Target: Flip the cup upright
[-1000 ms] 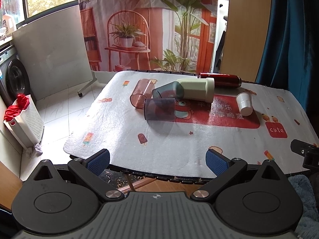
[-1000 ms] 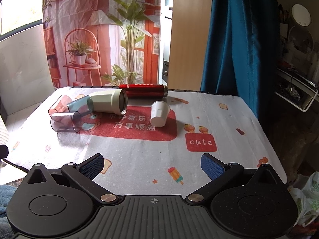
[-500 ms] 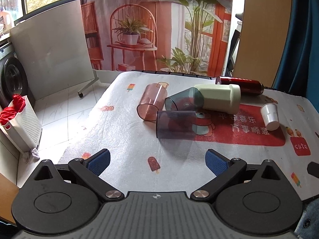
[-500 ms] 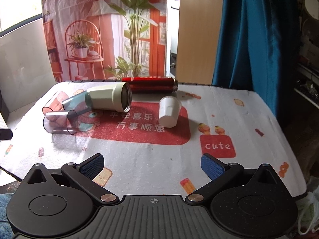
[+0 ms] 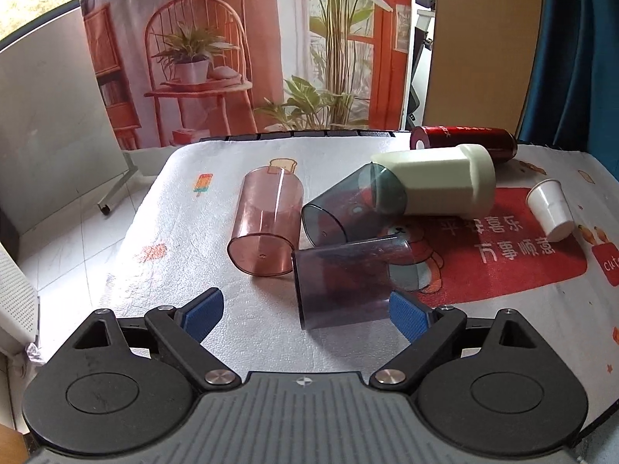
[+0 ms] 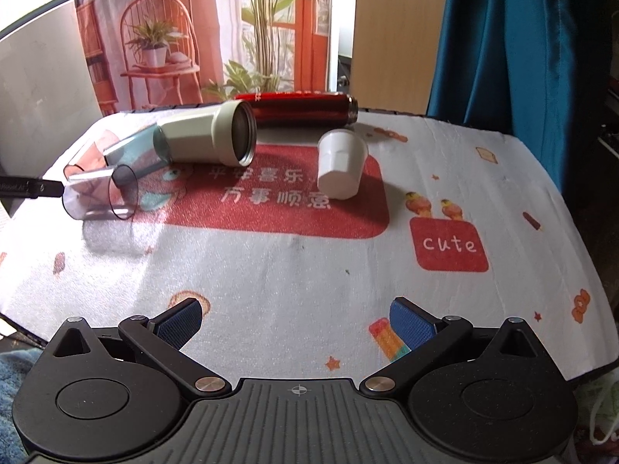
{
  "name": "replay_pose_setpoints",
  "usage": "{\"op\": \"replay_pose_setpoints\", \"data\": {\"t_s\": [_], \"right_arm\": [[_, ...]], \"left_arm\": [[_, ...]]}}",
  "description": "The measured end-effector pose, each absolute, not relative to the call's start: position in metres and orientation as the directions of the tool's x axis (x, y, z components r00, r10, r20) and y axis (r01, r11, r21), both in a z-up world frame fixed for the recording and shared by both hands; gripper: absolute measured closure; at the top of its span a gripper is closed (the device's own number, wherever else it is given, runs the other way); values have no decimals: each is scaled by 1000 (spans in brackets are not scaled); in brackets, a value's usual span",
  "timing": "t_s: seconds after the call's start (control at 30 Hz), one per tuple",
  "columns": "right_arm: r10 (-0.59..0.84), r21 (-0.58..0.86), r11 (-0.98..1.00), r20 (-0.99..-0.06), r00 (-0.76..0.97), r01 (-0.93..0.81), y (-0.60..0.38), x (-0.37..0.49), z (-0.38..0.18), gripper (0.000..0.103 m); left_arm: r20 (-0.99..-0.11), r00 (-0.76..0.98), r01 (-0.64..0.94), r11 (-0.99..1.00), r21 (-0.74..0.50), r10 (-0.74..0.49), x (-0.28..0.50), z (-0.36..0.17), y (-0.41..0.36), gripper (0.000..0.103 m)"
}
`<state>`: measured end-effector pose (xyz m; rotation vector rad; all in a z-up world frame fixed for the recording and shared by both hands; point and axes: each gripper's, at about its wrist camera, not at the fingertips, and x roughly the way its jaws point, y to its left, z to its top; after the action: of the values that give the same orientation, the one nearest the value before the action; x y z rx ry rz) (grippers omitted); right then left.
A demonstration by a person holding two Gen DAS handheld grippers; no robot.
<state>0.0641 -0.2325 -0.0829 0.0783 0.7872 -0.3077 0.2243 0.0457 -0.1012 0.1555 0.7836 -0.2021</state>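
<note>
Several cups lie on their sides on the printed cloth. A dark clear cup lies nearest my open left gripper, its base end between the blue pads. It also shows in the right wrist view. Behind it lie a pink clear cup, a grey-blue clear cup and a cream mug. A small white cup lies on the red patch, ahead of my open, empty right gripper.
A red flask lies on its side at the table's back edge. The table's left edge drops to a tiled floor. A blue curtain hangs at the back right.
Both grippers have moved forward over the table. The left gripper has closed in on the dark clear cup, which now sits between its pads. The cups have not moved.
</note>
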Motion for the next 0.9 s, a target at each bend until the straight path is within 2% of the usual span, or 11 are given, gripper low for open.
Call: {"op": "replay_pose_setpoints", "data": {"t_s": [0.17, 0.4, 0.6, 0.9], "right_arm": [[-253, -63, 950, -726, 639, 304, -232, 69, -90, 0], [-255, -82, 952, -742, 620, 294, -229, 77, -94, 0], [-250, -90, 956, -751, 611, 280, -225, 81, -97, 0], [-248, -81, 954, -750, 613, 288, -228, 80, -97, 0]], "left_arm": [[-714, 663, 320, 948, 0, -224, 241, -115, 52, 10], [-709, 645, 353, 934, -54, -285, 248, -127, 55, 10], [-695, 628, 405, 910, -94, -351, 247, -131, 49, 21], [-689, 601, 422, 893, -157, -405, 238, -133, 47, 25]]}}
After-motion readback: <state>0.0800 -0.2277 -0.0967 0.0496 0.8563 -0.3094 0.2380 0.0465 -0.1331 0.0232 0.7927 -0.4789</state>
